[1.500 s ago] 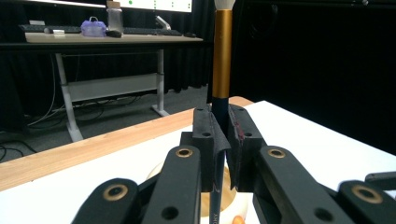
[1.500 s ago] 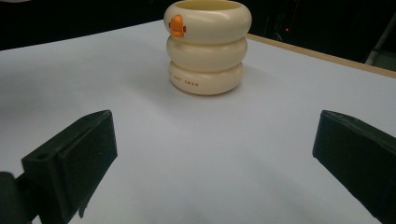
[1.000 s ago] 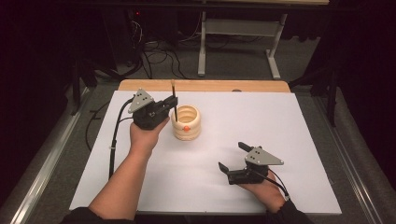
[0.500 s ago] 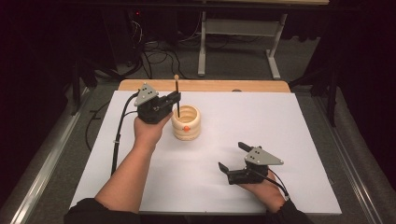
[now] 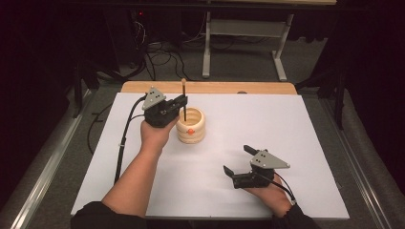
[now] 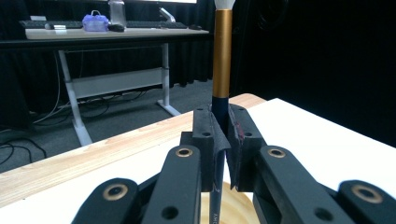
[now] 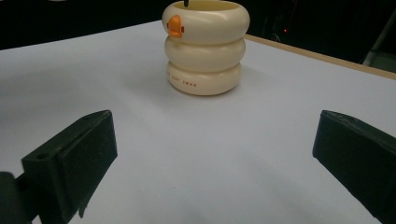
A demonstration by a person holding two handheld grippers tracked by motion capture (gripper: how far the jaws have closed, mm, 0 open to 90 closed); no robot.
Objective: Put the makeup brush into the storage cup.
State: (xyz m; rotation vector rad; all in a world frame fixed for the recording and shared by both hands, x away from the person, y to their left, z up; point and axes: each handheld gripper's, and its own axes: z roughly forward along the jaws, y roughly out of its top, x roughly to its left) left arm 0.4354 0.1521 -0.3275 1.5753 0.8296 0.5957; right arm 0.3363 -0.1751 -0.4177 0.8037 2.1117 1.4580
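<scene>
A white table (image 5: 296,133) carries a cream ringed holder (image 5: 190,125) toward its far left. The right gripper (image 5: 237,161) rests well apart, nearer the person, jaws wide apart and holding nothing. The left gripper (image 5: 183,101) hangs over the holder, clamped on an upright brush (image 6: 222,60) whose lower end dips inside it.
</scene>
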